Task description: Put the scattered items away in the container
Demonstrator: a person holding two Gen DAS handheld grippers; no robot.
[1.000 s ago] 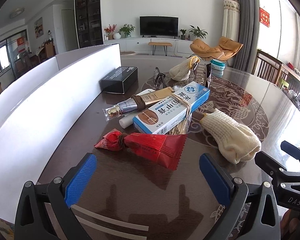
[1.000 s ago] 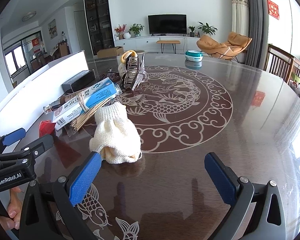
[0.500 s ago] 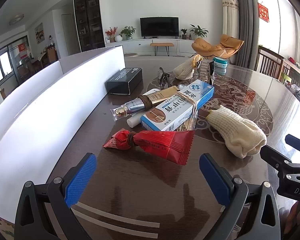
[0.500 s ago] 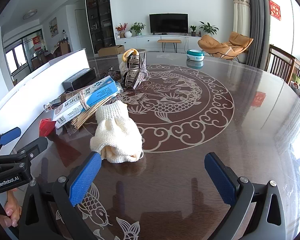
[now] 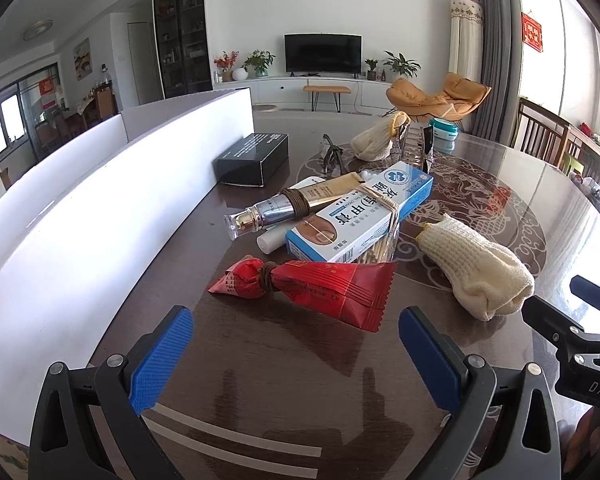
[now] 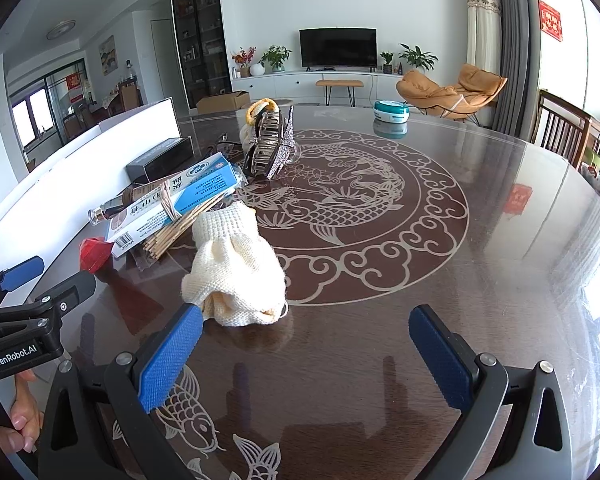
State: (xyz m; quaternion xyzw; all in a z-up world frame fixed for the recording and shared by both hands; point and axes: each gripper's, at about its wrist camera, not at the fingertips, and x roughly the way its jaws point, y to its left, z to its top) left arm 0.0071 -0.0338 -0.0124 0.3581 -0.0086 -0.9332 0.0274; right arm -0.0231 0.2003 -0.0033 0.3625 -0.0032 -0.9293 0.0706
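The left gripper (image 5: 296, 352) hovered low over the dark table (image 6: 440, 280), its blue fingers spread wide with nothing between them, just short of the red snack packet (image 5: 312, 284). The right gripper (image 6: 306, 354) was likewise spread and empty, its left finger (image 6: 168, 356) just beside a rolled cream glove (image 6: 236, 272). The white container (image 5: 80, 216) stood along the table's left edge; only its outer wall showed, so its contents could not be told. All the items lay outside it: a blue-and-white medicine box (image 5: 360, 216) bound with twine, resting over a bundle of sticks (image 6: 180, 228), a pump bottle (image 5: 276, 210), a black box (image 5: 254, 158) touching the container wall, a hair claw (image 6: 270, 144) and a second cream glove (image 5: 374, 142) farther back
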